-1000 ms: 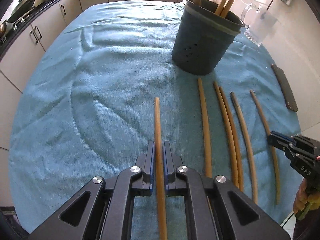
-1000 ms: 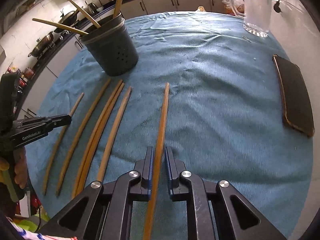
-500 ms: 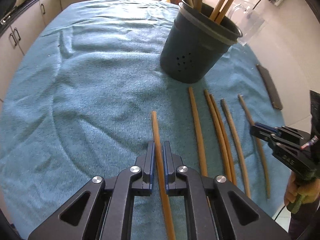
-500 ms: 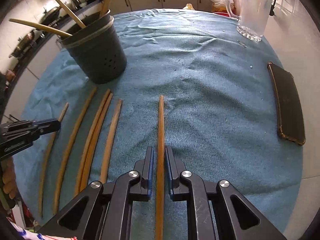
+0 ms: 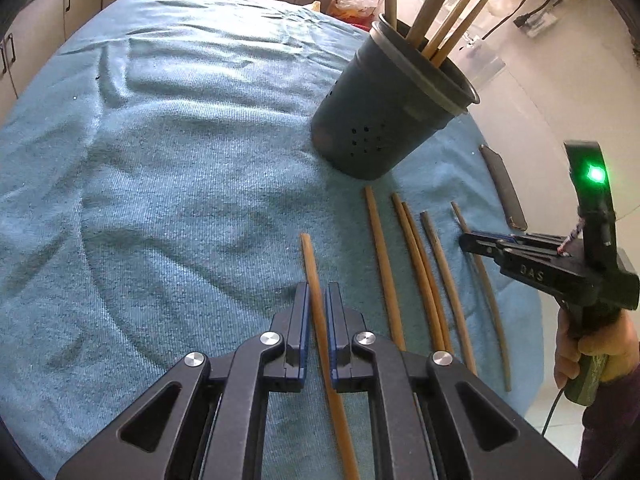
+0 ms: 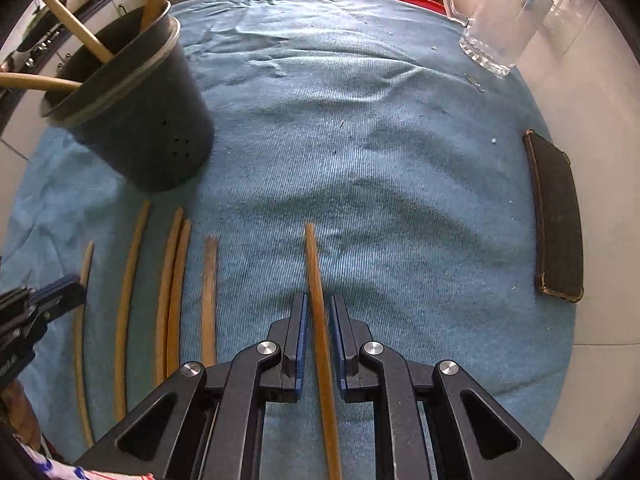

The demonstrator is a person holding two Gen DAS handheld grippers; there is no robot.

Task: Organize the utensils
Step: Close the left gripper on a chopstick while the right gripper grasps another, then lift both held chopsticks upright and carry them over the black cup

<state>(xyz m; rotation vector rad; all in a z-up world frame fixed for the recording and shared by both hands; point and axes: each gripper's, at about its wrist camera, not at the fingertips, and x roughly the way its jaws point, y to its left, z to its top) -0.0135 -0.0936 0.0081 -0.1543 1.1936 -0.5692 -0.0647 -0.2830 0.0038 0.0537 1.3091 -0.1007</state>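
My left gripper is shut on a wooden chopstick whose far tip points toward the dark perforated holder. Several chopsticks stand in that holder. My right gripper is shut on another wooden chopstick, to the right of the holder. Several loose chopsticks lie side by side on the teal towel between the two held ones. From the left wrist view the right gripper shows at the right edge, over the outermost chopstick. The left gripper appears at the left edge of the right wrist view.
A glass mug stands at the far right corner of the towel. A flat black case lies along the towel's right edge. White floor lies past that edge, and kitchen cabinets run behind the table.
Both grippers have tilted further down and shifted sideways, still shut on their chopsticks. The holder looks nearer in both views. The right-hand chopstick now points straight ahead instead of slanting.
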